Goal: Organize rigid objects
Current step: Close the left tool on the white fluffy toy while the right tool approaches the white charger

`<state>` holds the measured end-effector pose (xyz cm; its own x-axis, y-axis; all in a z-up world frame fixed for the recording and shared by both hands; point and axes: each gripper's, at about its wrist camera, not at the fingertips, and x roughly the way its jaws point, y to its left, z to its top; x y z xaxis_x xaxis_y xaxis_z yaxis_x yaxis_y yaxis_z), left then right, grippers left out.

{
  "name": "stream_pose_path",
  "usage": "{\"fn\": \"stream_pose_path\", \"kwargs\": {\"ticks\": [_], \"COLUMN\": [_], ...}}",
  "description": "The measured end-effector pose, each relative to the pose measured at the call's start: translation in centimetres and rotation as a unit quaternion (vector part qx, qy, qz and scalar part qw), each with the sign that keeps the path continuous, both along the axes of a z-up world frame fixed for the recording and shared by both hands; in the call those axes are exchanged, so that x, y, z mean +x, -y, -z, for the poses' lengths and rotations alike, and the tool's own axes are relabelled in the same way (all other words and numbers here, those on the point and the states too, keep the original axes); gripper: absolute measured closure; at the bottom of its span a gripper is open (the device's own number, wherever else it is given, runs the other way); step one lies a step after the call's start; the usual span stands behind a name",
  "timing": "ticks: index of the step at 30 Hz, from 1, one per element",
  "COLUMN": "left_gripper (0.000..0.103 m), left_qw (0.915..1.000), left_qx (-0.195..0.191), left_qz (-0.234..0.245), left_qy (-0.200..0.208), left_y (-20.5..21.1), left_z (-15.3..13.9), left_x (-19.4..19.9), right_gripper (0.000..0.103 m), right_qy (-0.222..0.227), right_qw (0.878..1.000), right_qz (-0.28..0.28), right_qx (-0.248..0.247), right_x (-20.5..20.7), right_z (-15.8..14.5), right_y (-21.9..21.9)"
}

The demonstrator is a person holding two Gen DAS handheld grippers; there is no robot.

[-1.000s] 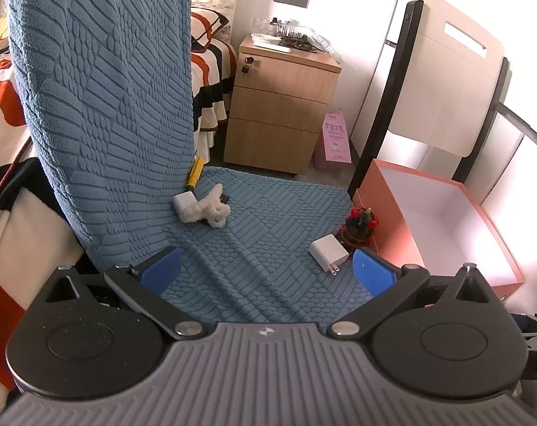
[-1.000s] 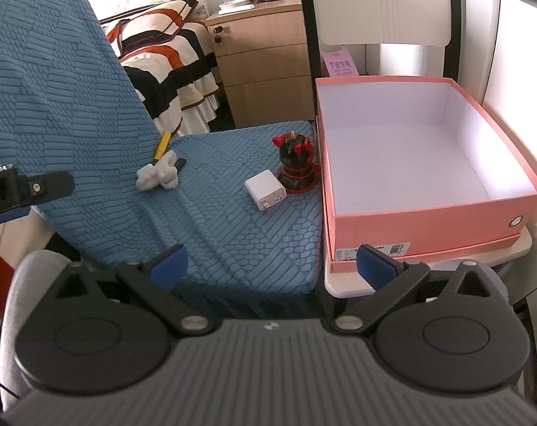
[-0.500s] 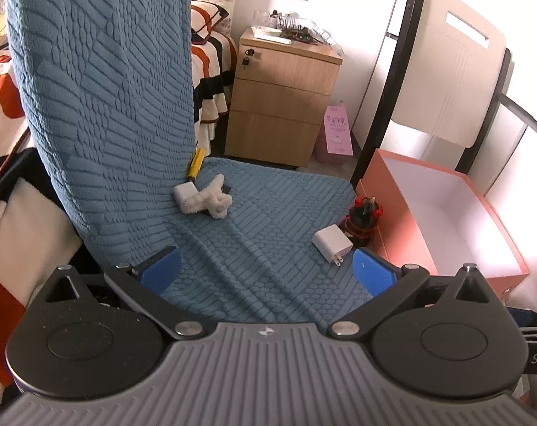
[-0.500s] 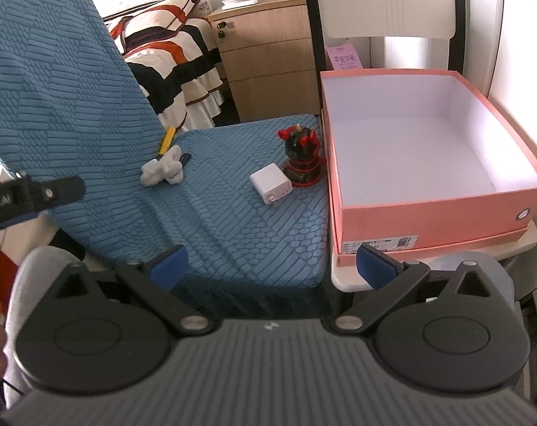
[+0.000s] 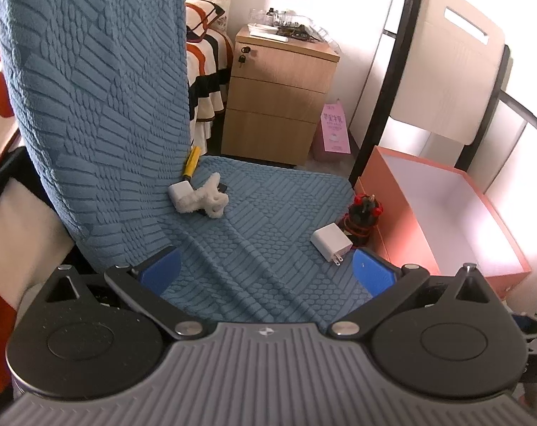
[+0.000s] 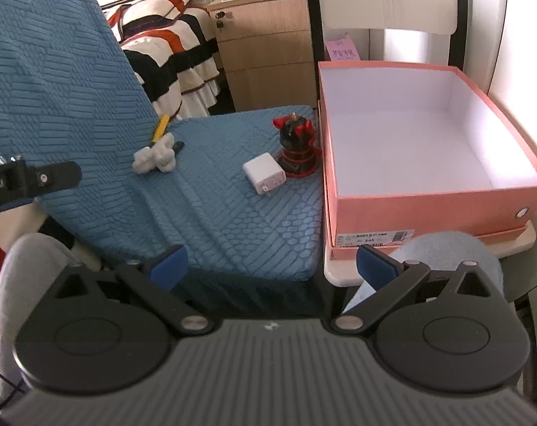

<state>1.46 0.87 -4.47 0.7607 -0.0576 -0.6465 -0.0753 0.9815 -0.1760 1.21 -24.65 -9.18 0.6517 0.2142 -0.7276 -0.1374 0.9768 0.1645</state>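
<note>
A white charger plug lies on the blue-covered chair seat, next to a black-and-red figurine. Further back lie a white knobbly piece and a yellow-handled tool. An open, empty pink box stands to the right of the seat. My left gripper is open, low over the seat's front. My right gripper is open too, nearer the front edge, holding nothing.
The chair's tall blue back rises on the left. A wooden drawer cabinet and a striped bed stand behind. A second chair holds the box. A person's knees show below.
Both grippers have drifted slightly; in the right view the box and seat objects shifted right and closer. Nothing on the seat has moved, and both grippers stayed open.
</note>
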Motion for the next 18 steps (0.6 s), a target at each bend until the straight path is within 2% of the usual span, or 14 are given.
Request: {"fn": "stream_pose_path", "kwargs": {"ticks": [9,18], "left_gripper": [0.000,0.000], "left_qw": [0.9995,0.9993], "left_qx": [0.032,0.037], "left_qz": [-0.007,0.000], "left_qy": [0.006,-0.002], "left_y": [-0.6,-1.9], "left_z": [1.0,4.7], "left_x": [1.9,5.3], "right_gripper": [0.000,0.000], "right_qy": [0.001,0.010], "right_qw": [1.000,1.000], "right_qz": [-0.008,-0.026], "right_qx": [0.010,-0.007], "right_x": [1.0,1.6], "right_z": [1.1,2.1], "right_y": [-0.4,-1.4]}}
